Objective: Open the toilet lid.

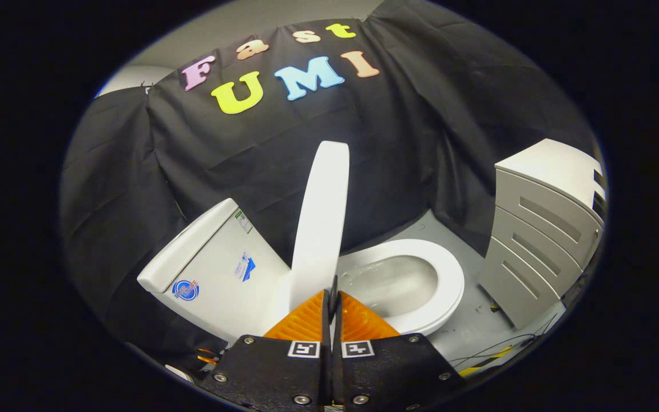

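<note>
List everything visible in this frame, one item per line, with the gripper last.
toilet lid: 1, white, raised upright just ahead of the fingers
toilet seat: 1, white, down on the bowl, right of the lid
toilet tank: 1, white with stickers, left of the lid
drawer cabinet: 1, light grey, beyond the seat to the right
cables: a few, dark and yellow, on the floor below the cabinet
gripper: 1, fingers closed together, at the lid's lower edge

A handheld two-finger gripper (333, 294) points forward and slightly downward. Its two fingers (306, 320) are pressed together, side by side, with just a thin seam between them and nothing held. Their tips taper to a narrow point.
</note>
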A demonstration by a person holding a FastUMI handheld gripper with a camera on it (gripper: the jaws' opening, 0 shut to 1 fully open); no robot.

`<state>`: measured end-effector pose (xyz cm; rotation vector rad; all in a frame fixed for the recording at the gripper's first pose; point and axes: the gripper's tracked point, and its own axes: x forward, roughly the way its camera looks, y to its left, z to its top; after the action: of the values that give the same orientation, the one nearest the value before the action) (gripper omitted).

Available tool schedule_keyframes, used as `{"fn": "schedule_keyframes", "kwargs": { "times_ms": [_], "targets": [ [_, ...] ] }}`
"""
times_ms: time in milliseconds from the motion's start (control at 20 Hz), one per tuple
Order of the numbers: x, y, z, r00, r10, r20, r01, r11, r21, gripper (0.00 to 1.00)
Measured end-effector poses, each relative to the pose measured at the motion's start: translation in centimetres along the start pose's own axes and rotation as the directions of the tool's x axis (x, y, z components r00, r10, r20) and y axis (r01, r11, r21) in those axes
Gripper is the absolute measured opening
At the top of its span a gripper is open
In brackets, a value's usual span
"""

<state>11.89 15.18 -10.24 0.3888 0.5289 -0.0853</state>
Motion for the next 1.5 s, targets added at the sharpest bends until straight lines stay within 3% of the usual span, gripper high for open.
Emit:
{"fn": "schedule_keyframes", "kwargs": {
  "times_ms": [350,950,1500],
  "targets": [
    [-0.3,5.0,0.8,0.999,0.046,0.01,-0.044,0.987,-0.152,0.0],
    [-0.2,11.9,0.4,0.991,0.135,-0.001,-0.132,0.969,-0.208,0.0],
    [0.6,18.6,-1.4,0.964,0.257,-0.061,-0.263,0.909,-0.324,0.0]
  ]
}}
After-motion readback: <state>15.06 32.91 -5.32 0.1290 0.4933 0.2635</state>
